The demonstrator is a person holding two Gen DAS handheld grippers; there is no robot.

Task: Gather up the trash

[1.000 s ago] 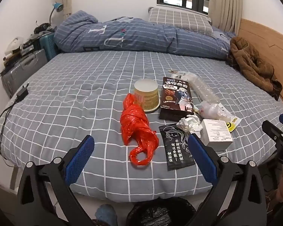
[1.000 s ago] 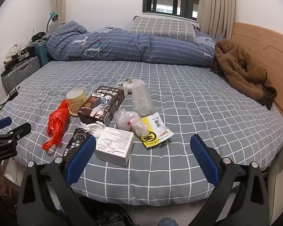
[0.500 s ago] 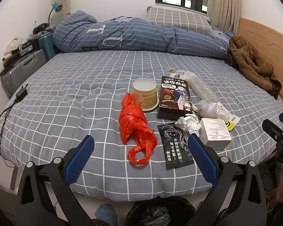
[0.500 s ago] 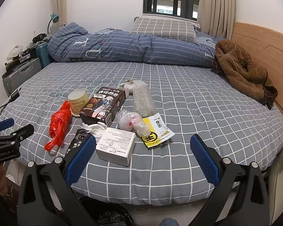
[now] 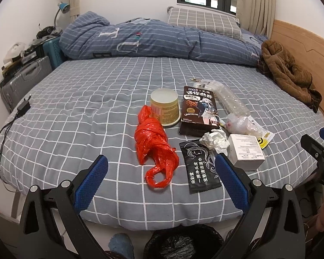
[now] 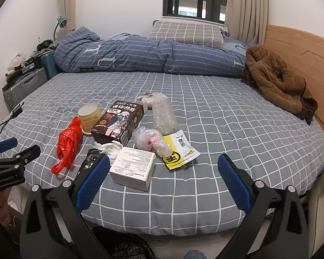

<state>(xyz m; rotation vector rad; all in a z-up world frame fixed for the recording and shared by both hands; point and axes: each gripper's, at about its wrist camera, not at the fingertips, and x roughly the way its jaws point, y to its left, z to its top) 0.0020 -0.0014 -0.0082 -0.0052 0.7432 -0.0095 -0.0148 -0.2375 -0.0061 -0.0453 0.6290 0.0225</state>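
- The left tongs hang released, blue pads wide apart and gripping nothing, above the near edge of the bed.
- The right tongs are likewise released and empty, held over the same edge further right.
- The trash lies in a loose cluster on the grey checked sheet, near the foot of the bed.
- A knotted red plastic bag lies leftmost, touching a cream-coloured tub behind it.
- A dark cookie box lies just right of the tub; a roll of bubble wrap lies beside it.
- A crumpled tissue sits between the cookie box and a black wipe sachet that lies nearest the bed edge.
- A white carton lies right of the sachet, with a clear crumpled bag and a yellow wrapper just behind it.
- A black-lined bin stands on the floor below the bed edge.
- A brown jacket lies by the headboard, well apart from the trash.
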